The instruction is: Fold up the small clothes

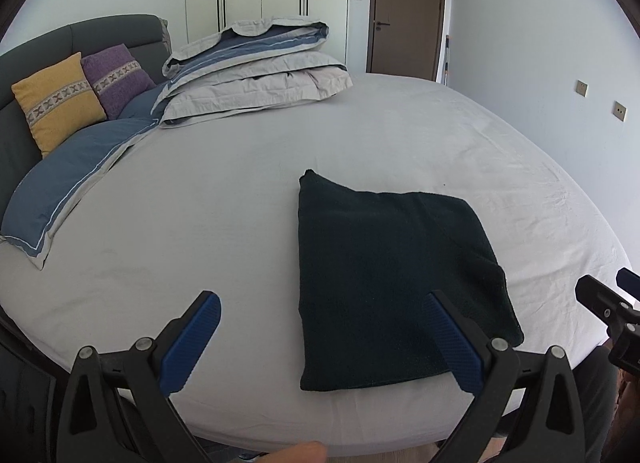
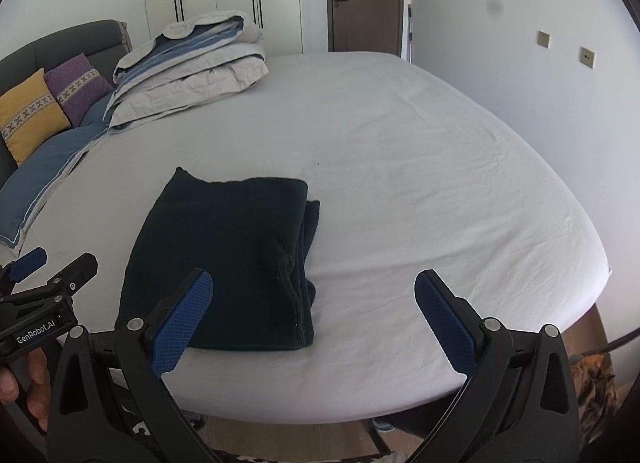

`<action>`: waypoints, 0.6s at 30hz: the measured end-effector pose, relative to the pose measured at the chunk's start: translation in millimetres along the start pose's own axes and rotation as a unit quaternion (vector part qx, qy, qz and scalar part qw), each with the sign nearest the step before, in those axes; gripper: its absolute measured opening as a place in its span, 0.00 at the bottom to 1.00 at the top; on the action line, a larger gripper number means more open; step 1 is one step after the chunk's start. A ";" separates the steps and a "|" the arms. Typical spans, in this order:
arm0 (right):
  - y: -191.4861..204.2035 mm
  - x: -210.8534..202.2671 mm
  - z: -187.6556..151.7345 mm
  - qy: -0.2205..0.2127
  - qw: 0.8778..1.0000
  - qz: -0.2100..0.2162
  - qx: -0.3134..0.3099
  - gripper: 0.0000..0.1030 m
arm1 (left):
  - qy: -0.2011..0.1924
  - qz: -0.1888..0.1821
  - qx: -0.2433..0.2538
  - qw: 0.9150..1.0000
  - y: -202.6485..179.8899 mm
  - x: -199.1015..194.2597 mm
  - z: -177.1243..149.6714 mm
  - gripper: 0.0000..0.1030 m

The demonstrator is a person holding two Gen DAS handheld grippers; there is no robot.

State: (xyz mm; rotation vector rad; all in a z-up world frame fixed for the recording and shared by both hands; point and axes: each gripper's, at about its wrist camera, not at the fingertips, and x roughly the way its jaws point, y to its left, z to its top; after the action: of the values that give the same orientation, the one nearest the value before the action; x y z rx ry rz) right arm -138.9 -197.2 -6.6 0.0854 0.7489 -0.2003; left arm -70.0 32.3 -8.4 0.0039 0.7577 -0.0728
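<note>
The left gripper (image 1: 322,309) stands wide open, gripping nothing; its right blue ribbed finger (image 1: 450,343) overlaps the near edge of the folded dark green terry cloth (image 1: 392,275). The right gripper (image 2: 312,289) is equally wide and empty, with the cloth behind its left finger (image 2: 182,323). Beyond lie the pale grey bedsheet (image 2: 420,167), a folded grey-blue duvet (image 1: 256,67) and yellow (image 1: 56,101) and purple cushions (image 1: 116,79). "GenRobot.AI" marks the left gripper's body.

A folded dark cloth (image 1: 396,287) lies flat on the bed sheet (image 1: 240,191); the left gripper (image 1: 320,327) hovers spread wide above the cloth's near edge.
</note>
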 end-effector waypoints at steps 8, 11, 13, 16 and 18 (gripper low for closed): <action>-4.8 15.6 -4.5 0.014 1.000 -0.002 0.011 1.00 | 0.026 -0.009 -0.008 1.000 1.6 16.1 -8.8 1.00; -5.3 17.0 -4.1 0.016 1.000 -0.003 0.012 1.00 | 0.026 -0.006 -0.006 1.000 1.2 18.0 -10.0 1.00; -5.8 17.9 -4.0 0.019 1.000 -0.002 0.012 1.00 | 0.027 -0.004 -0.004 1.000 0.8 19.0 -10.5 1.00; -5.0 19.1 -4.7 0.022 1.000 -0.001 0.013 1.00 | 0.029 -0.006 -0.004 1.000 1.0 20.3 -11.1 1.00; -4.0 19.7 -5.2 0.022 1.000 -0.002 0.012 1.00 | 0.029 -0.005 -0.003 1.000 0.9 20.7 -11.2 1.00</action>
State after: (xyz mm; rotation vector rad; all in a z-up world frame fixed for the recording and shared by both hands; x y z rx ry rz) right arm -129.1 -203.3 -23.8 0.1113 0.7916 -0.2120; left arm -62.7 32.2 -30.8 -0.0030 0.8162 -0.0814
